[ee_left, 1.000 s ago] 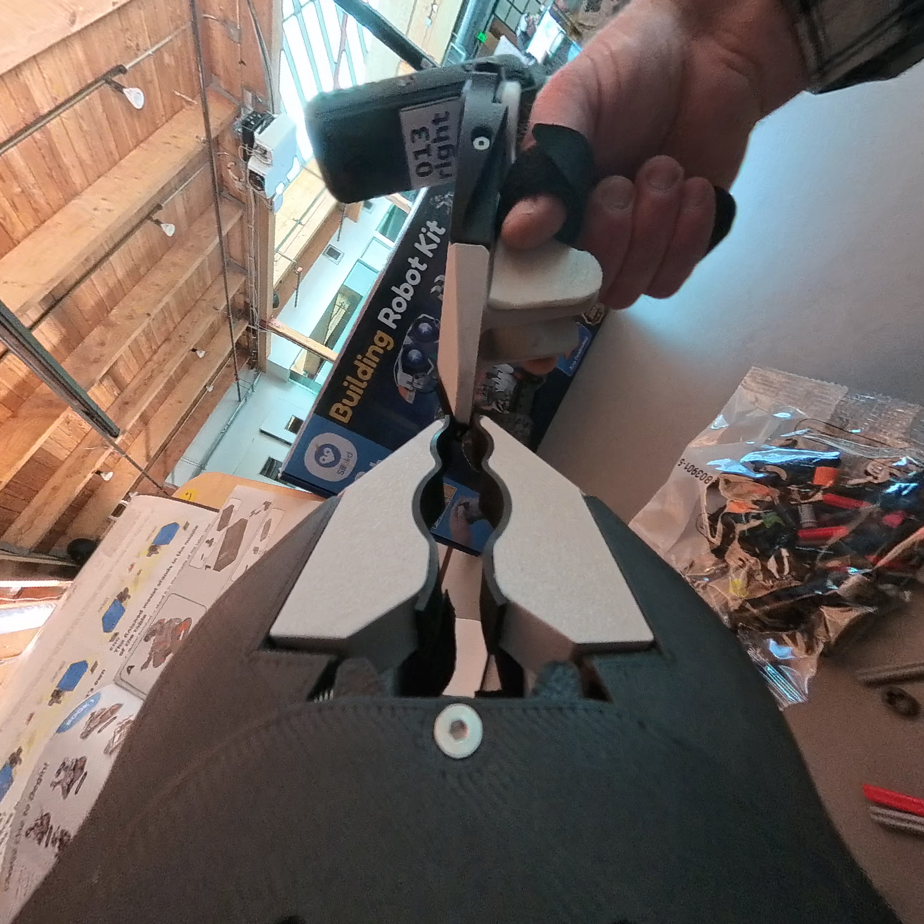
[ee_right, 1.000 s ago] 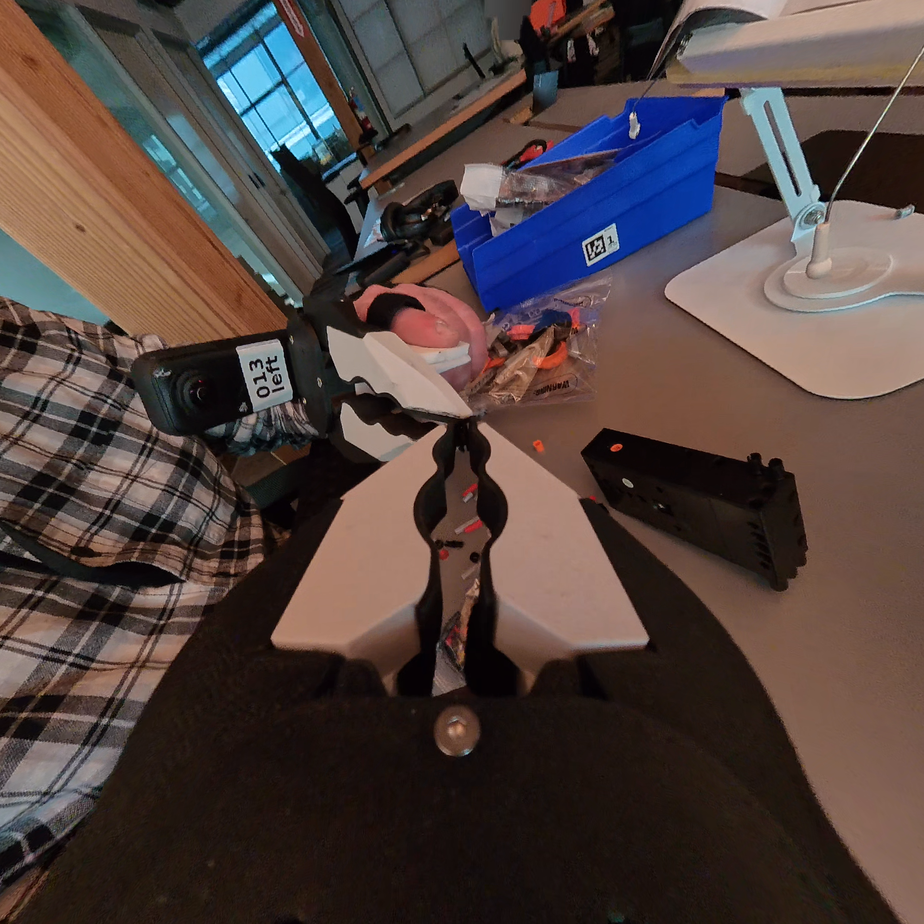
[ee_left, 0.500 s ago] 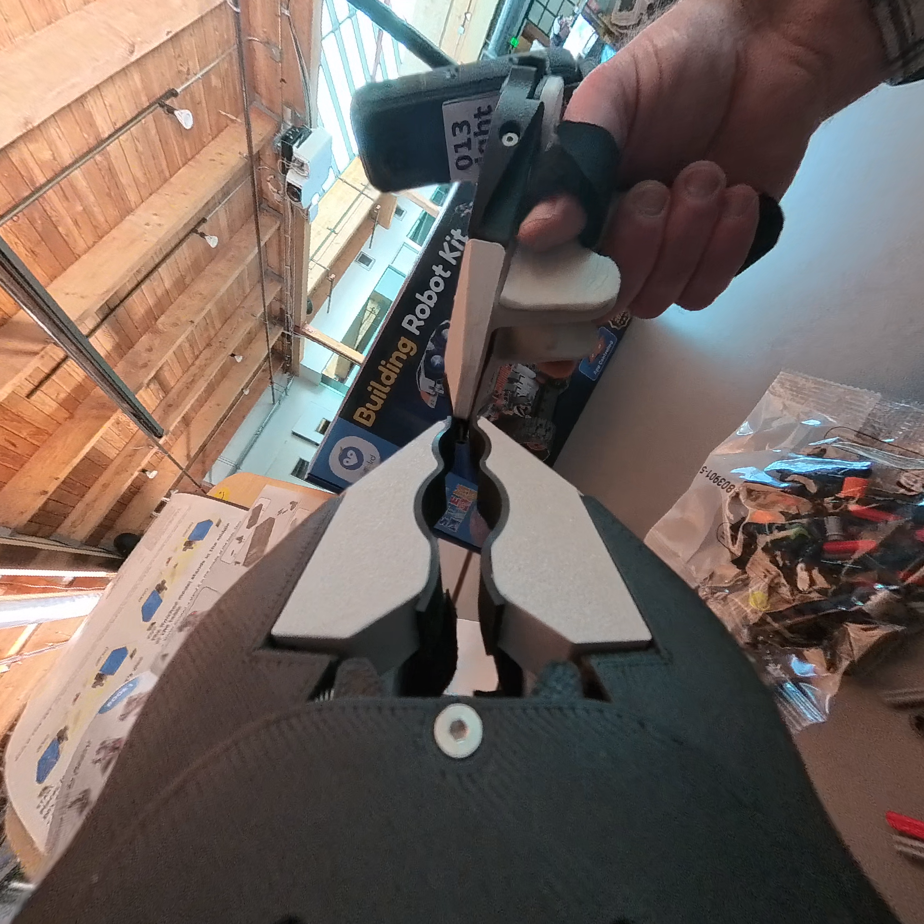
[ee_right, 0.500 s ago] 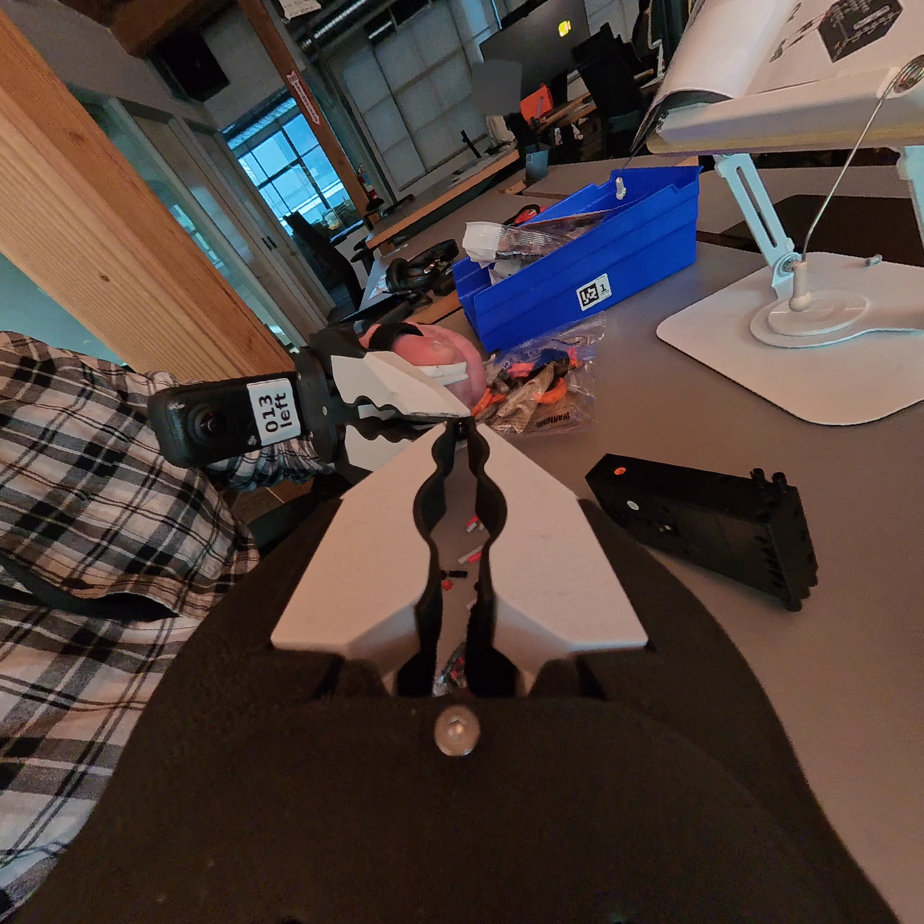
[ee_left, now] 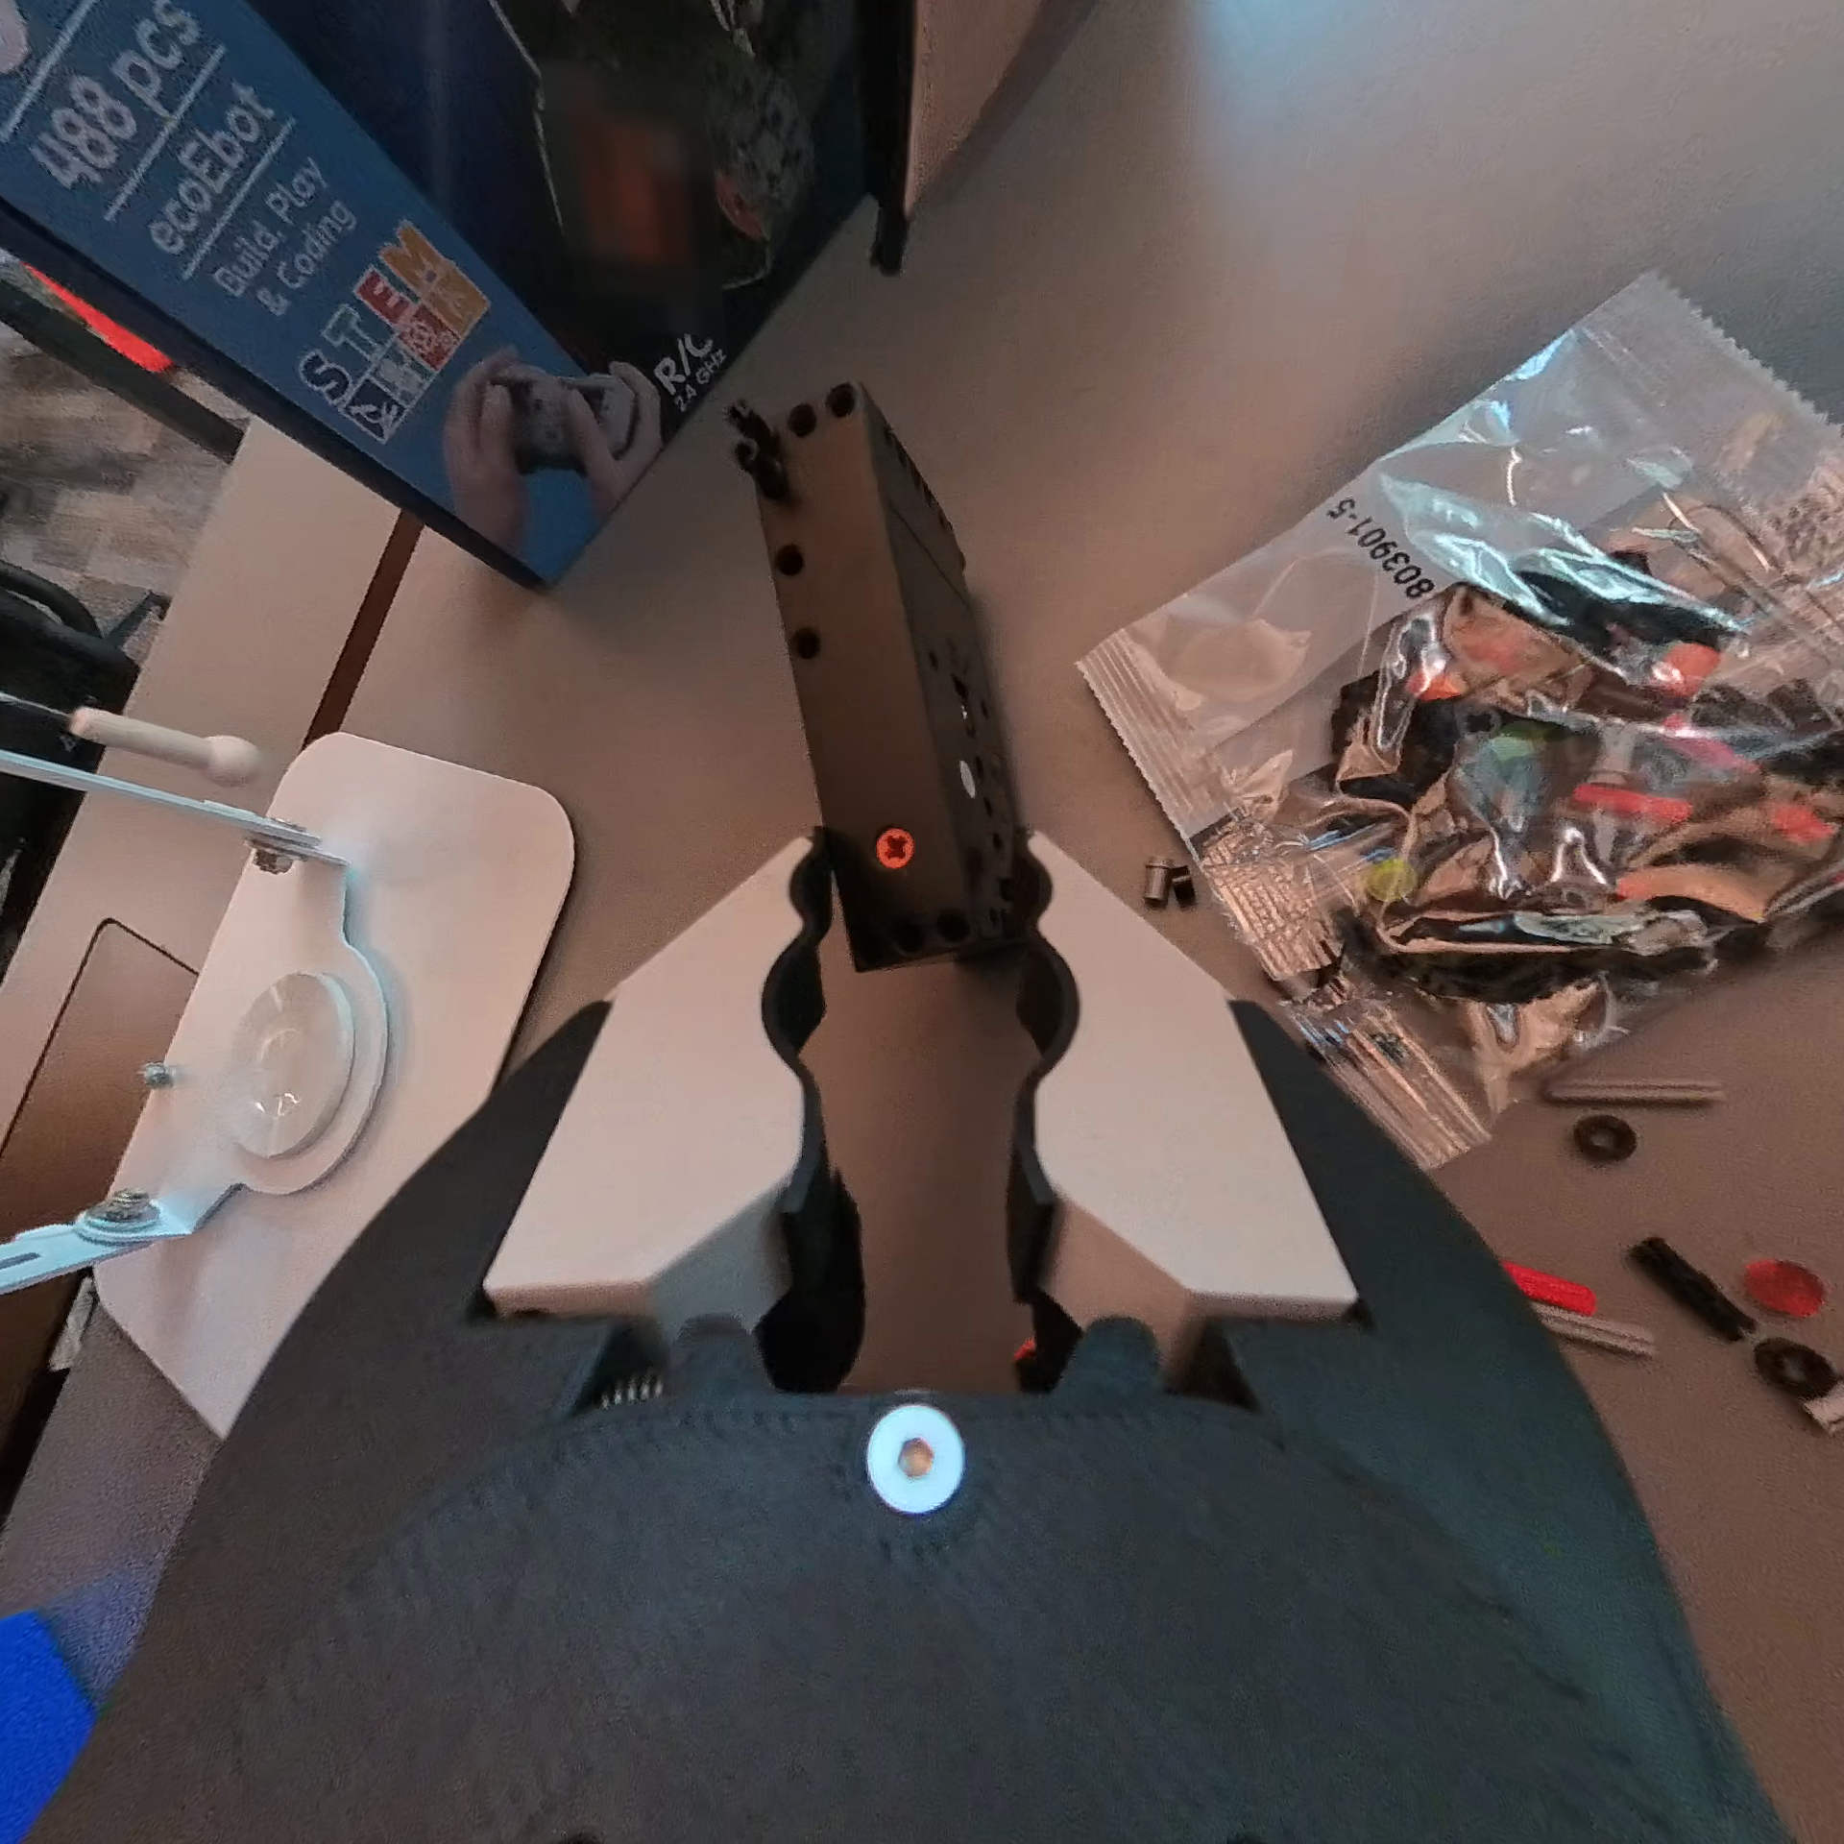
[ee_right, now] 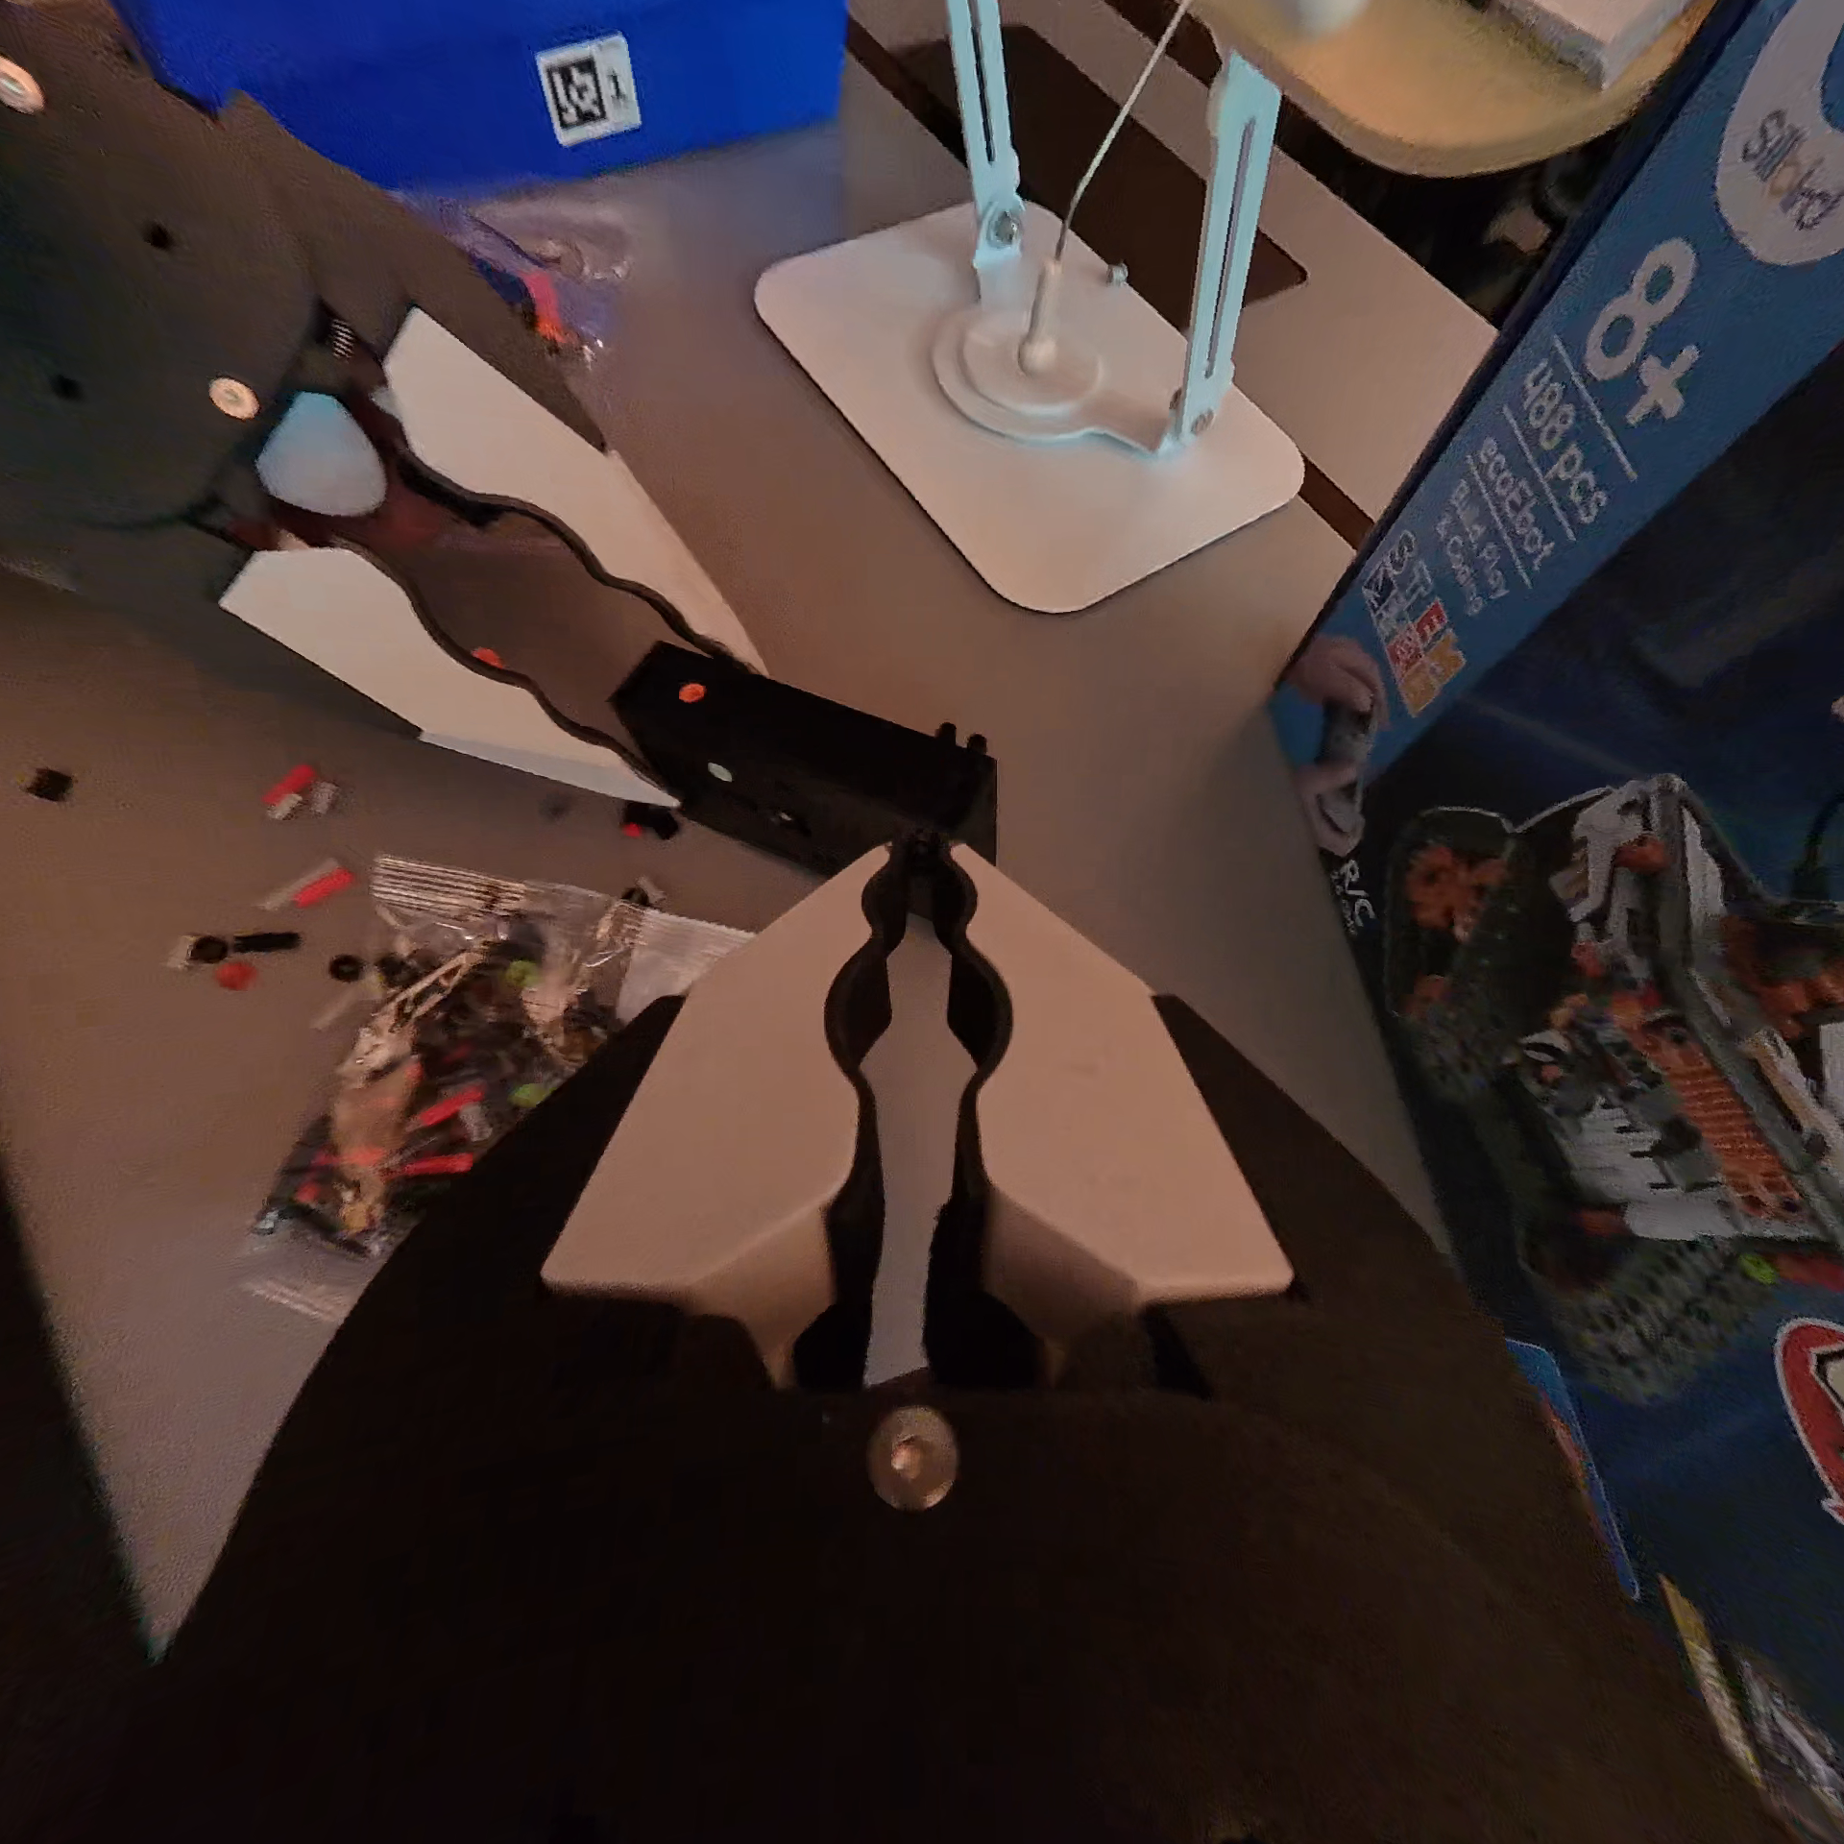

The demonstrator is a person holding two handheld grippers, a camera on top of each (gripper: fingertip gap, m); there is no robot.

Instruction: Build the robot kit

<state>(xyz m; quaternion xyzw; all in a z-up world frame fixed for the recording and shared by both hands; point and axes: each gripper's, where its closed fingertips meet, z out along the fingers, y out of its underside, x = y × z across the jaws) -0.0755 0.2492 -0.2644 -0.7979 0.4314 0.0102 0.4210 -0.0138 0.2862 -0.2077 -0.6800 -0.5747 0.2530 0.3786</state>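
My left gripper is shut on the near end of a long black block with holes and an orange screw head. Its jaws stand apart by the block's width. The block points away toward the blue kit box. In the right wrist view the left gripper clasps one end of the block. My right gripper is shut at the block's other end, and a small black peg seems pinched in its tips. I cannot tell whether the block rests on the table.
A clear bag of small parts lies right of the block and also shows in the right wrist view. Loose pins and washers lie near it. A white stand base sits left. A blue bin is at the back.
Both grippers have swung down from meeting tip to tip in the air to the table. My left gripper has opened and closed on the black block. My right gripper is now at the block's far end.
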